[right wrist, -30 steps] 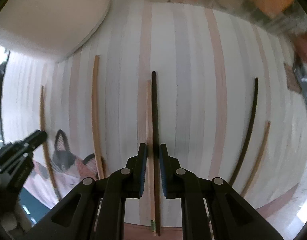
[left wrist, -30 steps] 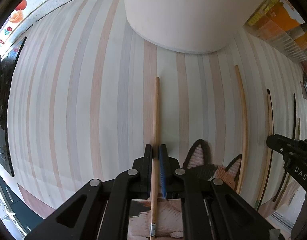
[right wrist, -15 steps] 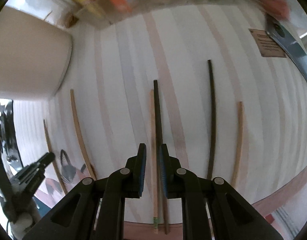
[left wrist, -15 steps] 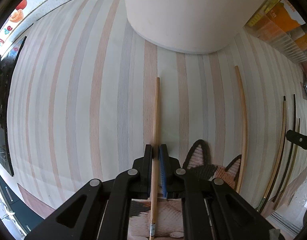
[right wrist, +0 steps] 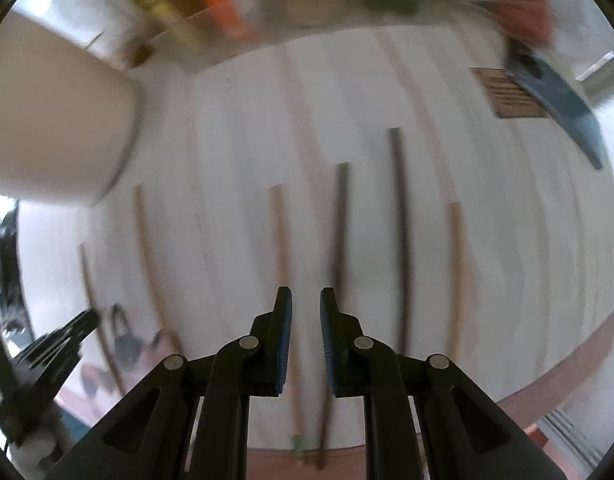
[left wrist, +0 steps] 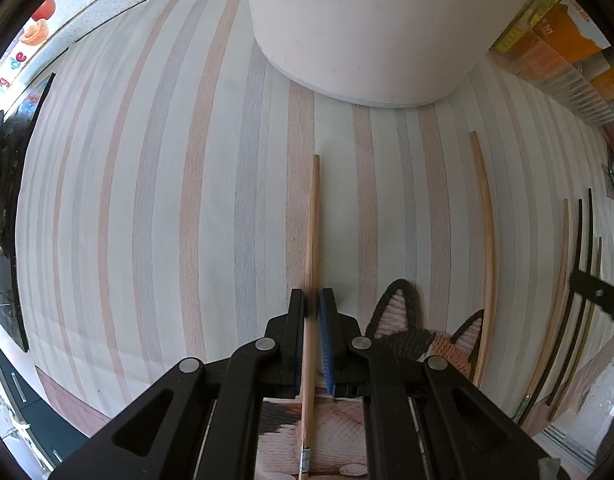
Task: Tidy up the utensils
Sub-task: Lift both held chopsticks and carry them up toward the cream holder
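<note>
left tongs clamped on light chopstick, tip at 12 | right tongs slightly parted, empty, above dark chopstick at 1 | advice: centre, descend straight, close mid-shaft

Left wrist view: coloured letters "de", red and blue, then green "g" and "p" below, partly cut off, on a white surface at the left edge. Print on the orange and yellow packages unreadable. Right wrist view too blurred.
</note>
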Demonstrator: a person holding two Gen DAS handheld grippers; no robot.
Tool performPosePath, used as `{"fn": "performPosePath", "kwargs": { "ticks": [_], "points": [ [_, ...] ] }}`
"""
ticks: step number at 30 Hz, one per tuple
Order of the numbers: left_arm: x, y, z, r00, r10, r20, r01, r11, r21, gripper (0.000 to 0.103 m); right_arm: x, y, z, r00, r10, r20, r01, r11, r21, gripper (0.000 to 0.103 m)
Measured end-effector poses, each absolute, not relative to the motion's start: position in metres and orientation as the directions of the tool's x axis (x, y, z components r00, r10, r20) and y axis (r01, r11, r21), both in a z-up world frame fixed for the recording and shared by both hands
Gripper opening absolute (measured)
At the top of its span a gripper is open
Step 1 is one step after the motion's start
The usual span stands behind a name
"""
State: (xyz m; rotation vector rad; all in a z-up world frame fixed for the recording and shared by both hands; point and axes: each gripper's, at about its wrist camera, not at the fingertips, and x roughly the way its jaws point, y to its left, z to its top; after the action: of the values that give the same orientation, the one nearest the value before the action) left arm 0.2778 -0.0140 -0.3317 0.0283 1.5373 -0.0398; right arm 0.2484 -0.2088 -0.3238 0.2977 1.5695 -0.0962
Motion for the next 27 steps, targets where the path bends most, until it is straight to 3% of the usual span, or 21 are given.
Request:
{"fn": "performPosePath", "kwargs": {
  "ticks": [7,9,11,15,27],
  "points": [
    [0.281,-0.018,-0.332,0.035,0.003,-0.999,0.049,0.999,0.005,0.005,0.247,-0.16,-0.354,-0.04,-0.023,-0.999,0.171,0.985,-0.029,0.017],
    [0.28,-0.021,-0.332,0.049,0.01,-0.999,0.053,0.998,0.012,0.004,0.242,-0.139,-0.358,-0.024,-0.061,-0.998,0.149,0.987,-0.064,0.01],
    [0.278,-0.021,-0.332,0.062,0.011,-0.998,0.05,0.999,0.014,0.004,0.241,-0.122,-0.36,-0.004,-0.092,-0.996,0.14,0.986,-0.092,0.009],
    [0.265,-0.017,-0.313,0.121,0.012,-0.993,0.055,0.998,0.019,0.004,0.229,-0.115,-0.359,0.036,-0.005,-0.999,0.155,0.988,0.001,0.007],
    [0.232,0.004,-0.209,0.35,-0.075,-0.934,0.008,0.997,-0.077,0.004,0.216,-0.113,-0.269,0.294,0.102,-0.95,0.061,0.99,0.126,0.007]
  ]
}}
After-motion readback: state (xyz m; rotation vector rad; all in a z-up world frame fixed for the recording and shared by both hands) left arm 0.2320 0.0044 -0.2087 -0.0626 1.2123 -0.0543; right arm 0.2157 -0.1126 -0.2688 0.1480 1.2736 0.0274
